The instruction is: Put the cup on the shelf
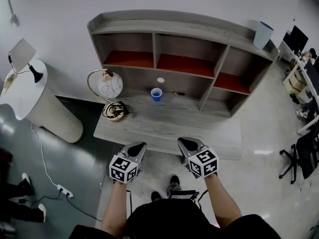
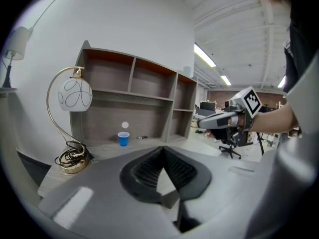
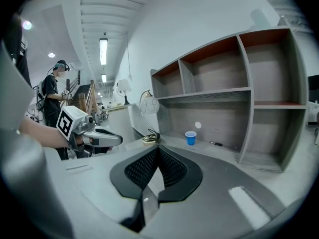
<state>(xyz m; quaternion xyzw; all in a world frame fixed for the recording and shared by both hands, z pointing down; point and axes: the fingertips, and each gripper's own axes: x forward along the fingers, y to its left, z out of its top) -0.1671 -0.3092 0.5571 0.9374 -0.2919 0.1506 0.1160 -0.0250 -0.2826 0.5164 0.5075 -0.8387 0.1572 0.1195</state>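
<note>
A small blue cup stands upright on the grey desk top, close to the back panel under the middle of the shelf unit. The same cup shows far ahead in the left gripper view and the right gripper view. My left gripper and right gripper hover side by side at the desk's near edge, well short of the cup. Both are shut with nothing between the jaws. The left gripper's tips and the right gripper's tips each meet in a point.
A globe lamp with a coiled cable stands at the desk's left end. A small dark pen-like item lies right of the cup. A white bin tops the shelf. A white pedestal stands left, office chairs right.
</note>
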